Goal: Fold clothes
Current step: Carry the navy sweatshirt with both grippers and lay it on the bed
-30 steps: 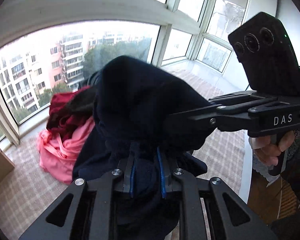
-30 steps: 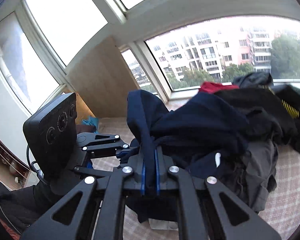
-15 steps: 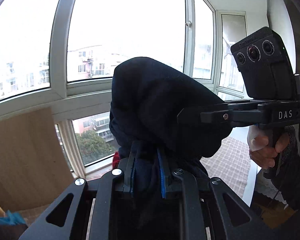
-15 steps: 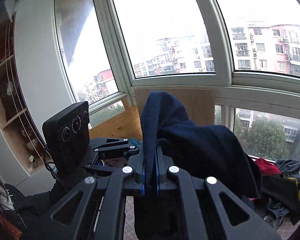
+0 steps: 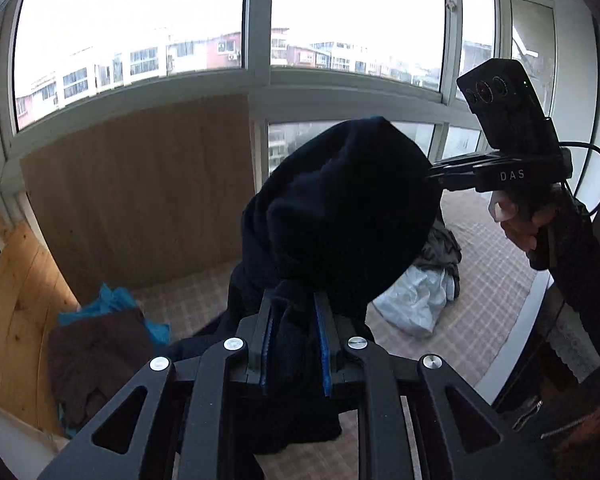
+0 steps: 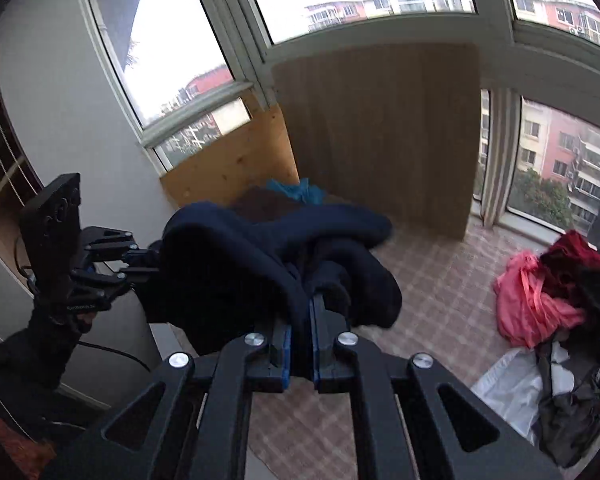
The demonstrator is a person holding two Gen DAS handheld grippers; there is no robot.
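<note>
A dark navy garment (image 5: 340, 216) hangs bunched in the air between both grippers, above the checked mat (image 5: 488, 248). My left gripper (image 5: 296, 320) is shut on a fold of it at the bottom of the left wrist view. My right gripper (image 6: 300, 320) is shut on another fold of the same garment (image 6: 260, 264). In the left wrist view the right gripper (image 5: 440, 176) comes in from the right, its tips buried in the cloth. The left gripper (image 6: 148, 264) shows at the left of the right wrist view, tips against the garment.
A brown garment on a blue one (image 5: 100, 344) lies in the corner by the wooden panels (image 6: 380, 128). A pile of pink, red and black clothes (image 6: 548, 296) and a white item (image 6: 508, 388) lie on the checked mat (image 6: 440, 280) at the right. Windows surround the platform.
Both grippers swung from the clothes pile up past the windows and now point down toward the wooden corner, carrying the navy garment. Both grips stayed shut.
</note>
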